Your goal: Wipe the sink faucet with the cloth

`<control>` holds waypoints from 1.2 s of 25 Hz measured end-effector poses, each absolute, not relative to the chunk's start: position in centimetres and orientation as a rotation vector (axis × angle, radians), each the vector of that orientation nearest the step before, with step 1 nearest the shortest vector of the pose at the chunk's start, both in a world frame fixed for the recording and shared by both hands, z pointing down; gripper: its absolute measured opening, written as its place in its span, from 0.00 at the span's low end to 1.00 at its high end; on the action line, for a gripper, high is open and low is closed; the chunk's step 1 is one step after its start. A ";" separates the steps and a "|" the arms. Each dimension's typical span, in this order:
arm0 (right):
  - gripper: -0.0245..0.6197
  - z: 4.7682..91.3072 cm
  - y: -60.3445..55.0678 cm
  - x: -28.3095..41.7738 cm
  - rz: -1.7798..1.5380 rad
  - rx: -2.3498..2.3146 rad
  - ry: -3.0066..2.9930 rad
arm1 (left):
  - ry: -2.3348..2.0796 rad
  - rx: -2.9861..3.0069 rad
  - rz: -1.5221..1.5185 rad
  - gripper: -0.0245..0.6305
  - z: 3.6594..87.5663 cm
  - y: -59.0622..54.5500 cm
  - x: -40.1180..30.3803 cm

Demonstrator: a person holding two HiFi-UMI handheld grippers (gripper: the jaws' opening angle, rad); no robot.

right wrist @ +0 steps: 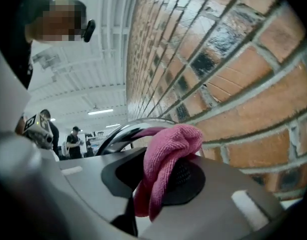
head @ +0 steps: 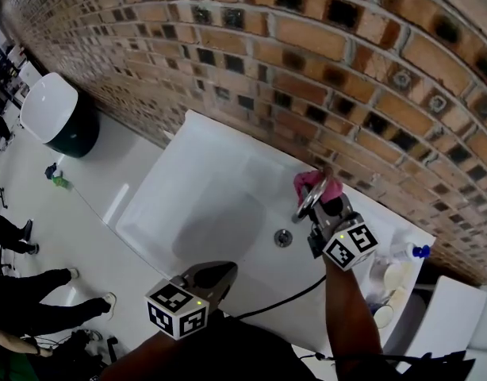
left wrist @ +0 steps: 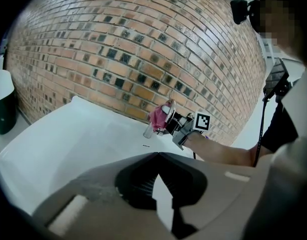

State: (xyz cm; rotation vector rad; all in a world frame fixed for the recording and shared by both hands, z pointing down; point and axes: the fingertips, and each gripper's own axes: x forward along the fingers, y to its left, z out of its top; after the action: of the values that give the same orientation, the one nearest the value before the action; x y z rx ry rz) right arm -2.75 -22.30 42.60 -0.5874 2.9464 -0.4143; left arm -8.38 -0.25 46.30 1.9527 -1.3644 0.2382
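Observation:
A white sink [head: 204, 205] is set against a brick wall. At its back right, the chrome faucet [head: 307, 206] curves over the basin. My right gripper [head: 321, 201] is shut on a pink cloth [head: 310, 182] and holds it against the faucet's top. In the right gripper view the pink cloth [right wrist: 166, 159] bulges between the jaws, with the chrome faucet arc [right wrist: 124, 129] right behind it. My left gripper [head: 220, 275] hangs shut over the sink's front edge, holding nothing. From the left gripper view I see the cloth [left wrist: 157, 117] and the right gripper [left wrist: 169, 121] at the faucet [left wrist: 148, 131].
A drain [head: 283, 237] lies below the faucet. A spray bottle with a blue cap [head: 410, 252] and a cream bottle [head: 394, 280] stand right of the sink. A white-lidded dark bin [head: 57, 113] is at far left. People's legs [head: 21, 292] show at lower left. A black cable [head: 283, 298] crosses the front rim.

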 end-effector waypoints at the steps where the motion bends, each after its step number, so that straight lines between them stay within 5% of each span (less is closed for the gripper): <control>1: 0.17 42.6 -22.0 -2.8 -0.334 -0.576 2.984 | -1.364 1.957 0.239 0.05 46.2 -0.3 -8.3; 7: 0.16 42.7 -20.5 -2.3 -0.072 -0.498 3.103 | -1.351 1.971 0.241 0.05 46.2 -0.1 -7.3; 30: 0.16 46.7 -14.2 -1.5 0.081 -0.254 3.272 | -1.332 1.981 0.260 0.05 46.6 0.6 -5.5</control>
State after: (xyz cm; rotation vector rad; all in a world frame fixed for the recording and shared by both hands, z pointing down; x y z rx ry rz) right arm -1.51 -14.16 46.73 -0.2538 3.2724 0.0808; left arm -5.52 0.60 46.57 1.9811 -1.3315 0.2599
